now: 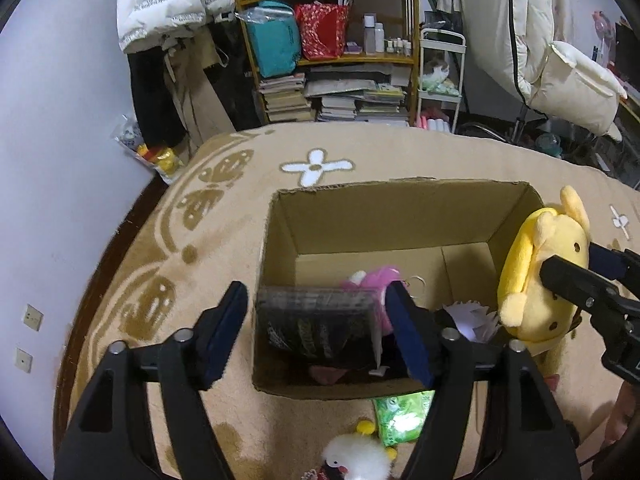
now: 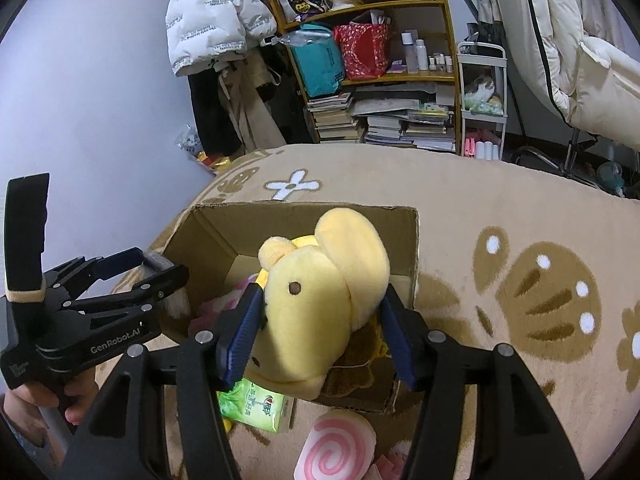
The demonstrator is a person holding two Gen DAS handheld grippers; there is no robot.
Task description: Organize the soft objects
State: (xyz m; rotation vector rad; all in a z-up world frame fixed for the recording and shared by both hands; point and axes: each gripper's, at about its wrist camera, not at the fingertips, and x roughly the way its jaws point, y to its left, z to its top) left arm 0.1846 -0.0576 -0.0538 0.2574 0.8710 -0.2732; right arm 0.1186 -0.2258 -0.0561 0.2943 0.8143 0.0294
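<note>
An open cardboard box [image 1: 384, 216] [image 2: 404, 240] stands on the tan rug. My left gripper [image 1: 320, 320] is open above the box's near left corner; a dark flat packet [image 1: 316, 324] lies in the gap between its fingers, and I cannot tell whether it touches them. A pink plush [image 1: 376, 280] and white paper [image 1: 472, 316] lie inside the box. My right gripper [image 2: 320, 332] is shut on a yellow plush toy [image 2: 320, 296] [image 1: 540, 276] and holds it over the box's right edge.
On the rug in front of the box lie a green tissue pack [image 1: 400, 416] [image 2: 256, 404], a white fluffy toy [image 1: 356, 460] and a pink swirl cushion [image 2: 336, 448]. A cluttered bookshelf [image 1: 332, 52] and hanging coats [image 1: 172, 4] stand behind.
</note>
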